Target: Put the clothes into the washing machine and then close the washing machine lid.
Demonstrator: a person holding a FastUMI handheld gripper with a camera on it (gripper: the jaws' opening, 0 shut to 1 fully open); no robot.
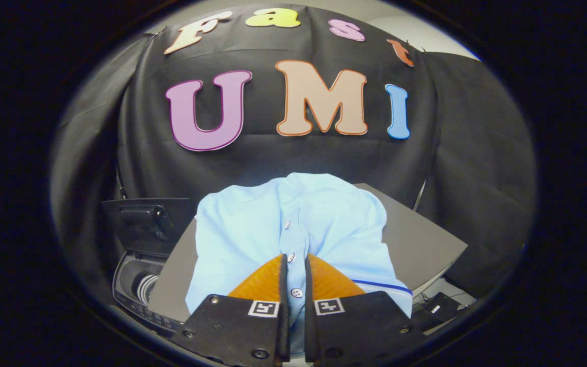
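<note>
Where the gripper [296, 260] reaches forward, its two fingers stand nearly together, with only a narrow slit between them, and the button strip of one light blue shirt [293, 224] runs right through that slit. Whether the fingers actually press on the cloth cannot be told; they lie on or just above it.

One shirt is in sight, spread over one grey table [426, 239]. Its long axis runs straight away from the fingers, toward the black cloth wall [283, 163], and the far end of it bunches up at the table's back edge. Four small white buttons [288, 225] can be counted along the strip: one far ahead of the fingers, one nearer, one at the fingertips and one down between the fingers. A thin dark blue stripe [380, 285] edges the shirt beside the right finger.

Beside the table, to the left of the fingers and lower down, sits one washing machine [135, 285], its lid [145, 224] raised upright so that the round drum opening shows below it. To the right of the table, down low, one small dark box [438, 306] with cables lies on the floor.
</note>
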